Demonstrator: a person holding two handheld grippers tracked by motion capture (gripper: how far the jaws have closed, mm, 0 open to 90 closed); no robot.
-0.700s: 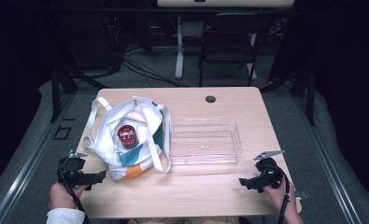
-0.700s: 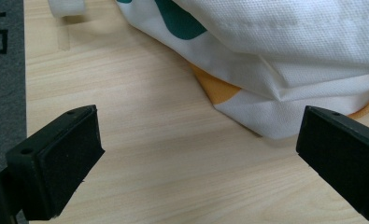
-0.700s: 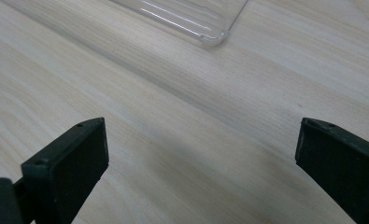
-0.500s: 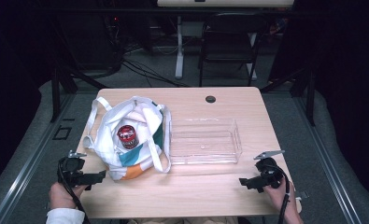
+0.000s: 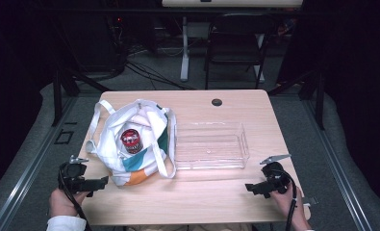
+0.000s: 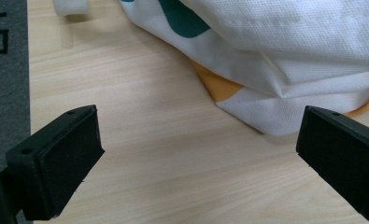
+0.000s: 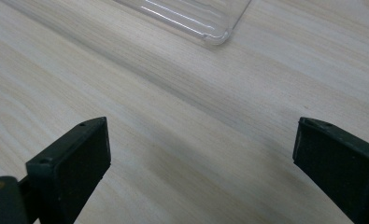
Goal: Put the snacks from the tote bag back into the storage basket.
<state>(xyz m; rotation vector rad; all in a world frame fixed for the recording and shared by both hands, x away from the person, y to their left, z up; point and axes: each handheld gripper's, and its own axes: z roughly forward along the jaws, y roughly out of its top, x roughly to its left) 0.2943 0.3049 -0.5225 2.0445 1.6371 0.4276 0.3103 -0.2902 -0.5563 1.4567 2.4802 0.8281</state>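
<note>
Both claws released, resting at the surface's near corners
The left claw [image 5: 101, 182] sits just beside the tote bag [image 5: 151, 127] (can [image 5: 130, 140] inside); the right claw [image 5: 249, 186] lies nearer the clear tray [image 5: 244, 139]

Overhead view spans table [image 5: 226, 192]; gripper views skim it.

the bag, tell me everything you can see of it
The bag is a white cloth tote with teal and orange patches and long white straps. It lies slumped on the table's left half, mouth open upward, with a red-topped can upright inside. Its right side is beside the clear tray. Neither gripper touches it.
</note>
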